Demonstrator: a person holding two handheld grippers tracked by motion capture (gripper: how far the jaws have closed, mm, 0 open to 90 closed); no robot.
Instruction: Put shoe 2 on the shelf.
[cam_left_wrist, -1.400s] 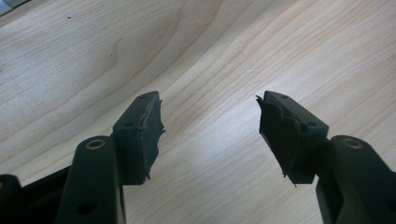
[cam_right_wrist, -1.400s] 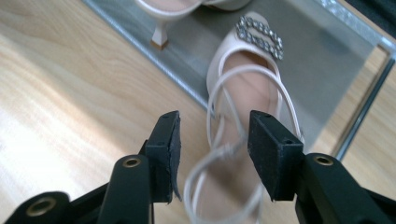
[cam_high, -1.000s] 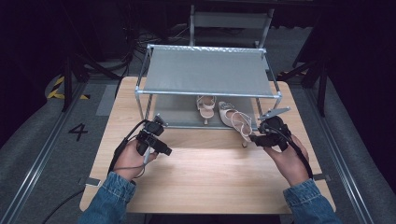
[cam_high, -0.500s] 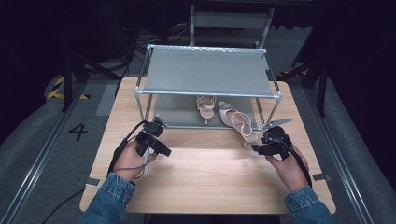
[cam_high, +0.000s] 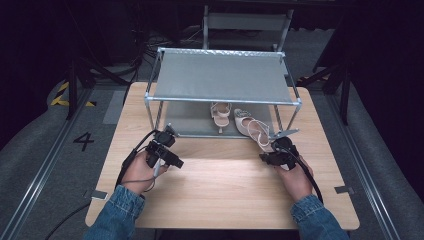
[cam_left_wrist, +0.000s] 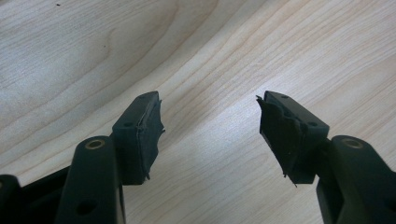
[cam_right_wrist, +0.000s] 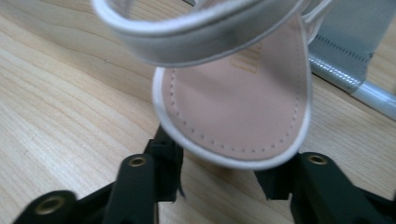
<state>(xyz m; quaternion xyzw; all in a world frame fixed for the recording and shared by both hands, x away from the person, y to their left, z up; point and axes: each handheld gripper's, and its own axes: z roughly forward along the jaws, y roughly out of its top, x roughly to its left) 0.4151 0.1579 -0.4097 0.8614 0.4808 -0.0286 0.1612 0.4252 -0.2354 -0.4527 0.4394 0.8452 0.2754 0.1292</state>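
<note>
Straddling sandal (cam_right_wrist: 238, 116) heel at frame centre, right tongs (cam_right_wrist: 219, 186) gape; left tongs (cam_left_wrist: 210, 135) apart over table (cam_left_wrist: 70, 56).

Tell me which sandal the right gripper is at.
The right sandal, angled with its heel end sticking out of the rack toward the right gripper. The left sandal sits straight, fully under the shelf.
</note>
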